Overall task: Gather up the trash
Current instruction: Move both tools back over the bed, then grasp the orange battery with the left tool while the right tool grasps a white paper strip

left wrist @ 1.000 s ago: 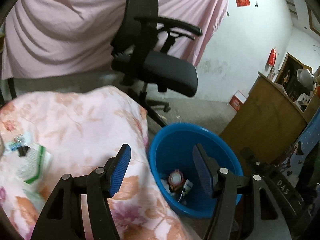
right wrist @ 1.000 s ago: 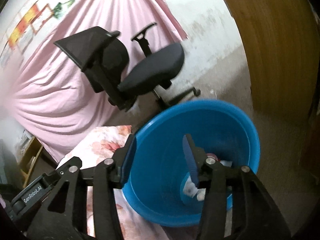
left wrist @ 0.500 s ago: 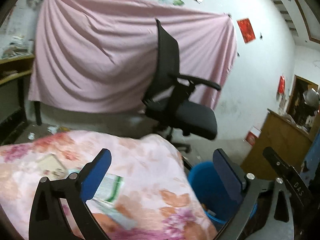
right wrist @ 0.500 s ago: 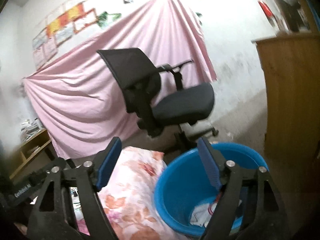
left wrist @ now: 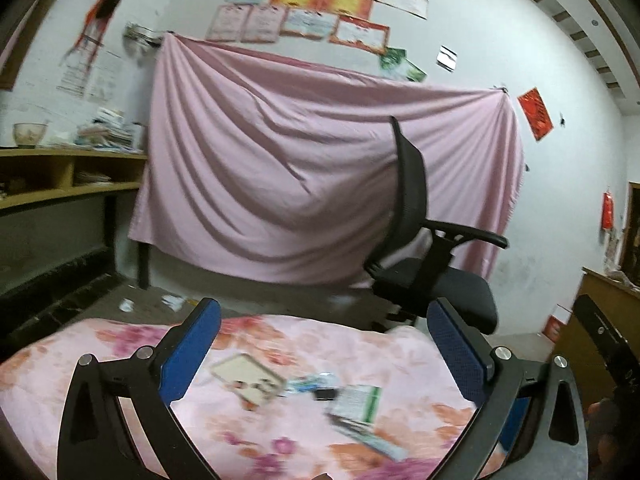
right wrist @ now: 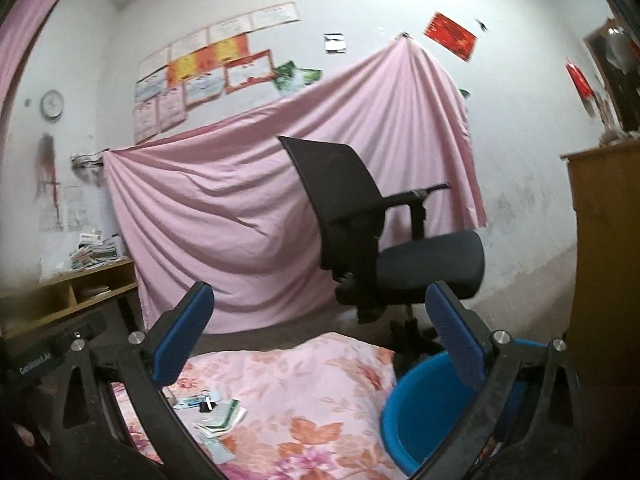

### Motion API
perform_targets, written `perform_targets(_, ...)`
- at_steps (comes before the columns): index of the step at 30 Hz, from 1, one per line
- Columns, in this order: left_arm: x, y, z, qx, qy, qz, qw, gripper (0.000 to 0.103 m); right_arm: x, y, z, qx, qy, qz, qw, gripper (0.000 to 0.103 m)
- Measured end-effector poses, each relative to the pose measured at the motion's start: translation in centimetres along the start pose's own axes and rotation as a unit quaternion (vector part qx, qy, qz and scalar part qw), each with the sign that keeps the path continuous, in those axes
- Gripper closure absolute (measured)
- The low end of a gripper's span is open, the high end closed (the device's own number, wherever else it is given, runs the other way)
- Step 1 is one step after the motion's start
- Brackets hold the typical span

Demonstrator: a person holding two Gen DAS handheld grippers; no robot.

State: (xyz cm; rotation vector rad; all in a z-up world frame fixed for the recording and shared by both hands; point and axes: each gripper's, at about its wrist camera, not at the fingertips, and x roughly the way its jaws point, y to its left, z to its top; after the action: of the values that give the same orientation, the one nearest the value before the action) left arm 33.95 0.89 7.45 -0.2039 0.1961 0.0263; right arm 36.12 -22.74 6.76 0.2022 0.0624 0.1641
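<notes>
Both tools have just been opening and stand wide with nothing between the blue pads: the left tool and the right tool hover above the pink floral cloth-covered table. Crumpled paper and wrapper trash lies scattered on it. The round blue plastic bin stands just beside the table's right edge.

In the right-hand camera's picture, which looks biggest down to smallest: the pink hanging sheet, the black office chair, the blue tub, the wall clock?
1. pink hanging sheet
2. black office chair
3. blue tub, partly hidden and nearer the camera, so unsure
4. wall clock
</notes>
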Motion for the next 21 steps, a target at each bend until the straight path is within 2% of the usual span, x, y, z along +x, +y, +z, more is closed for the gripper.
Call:
perform_targets(6, -1.4, 3.4, -0.9, 0.01, -0.021, 0.034, 0.9991, 0.002, 0.5, 3.2, -1.0, -0.038, 0.001, 0.02, 0.999, 0.0)
perform_targets(13, -1.7, 6.0, -2.1, 0.027, -0.034, 0.055, 0.9975, 0.002, 1.1, 6.4, -2.6, -0.082, 0.016, 0.047, 0.995, 0.0)
perform_targets(17, -1.6, 7.2, -2.9, 0.038, -0.029, 0.059, 0.9971, 0.002, 2.0, 7.7, -3.8, -0.1, 0.04, 0.061, 0.992, 0.0)
perform_targets(21, -0.9, 8.2, -3.7, 0.045, -0.007, 0.059, 0.9972, 0.002, 3.1, 8.9, -5.1, -0.122, 0.075, 0.068, 0.987, 0.0)
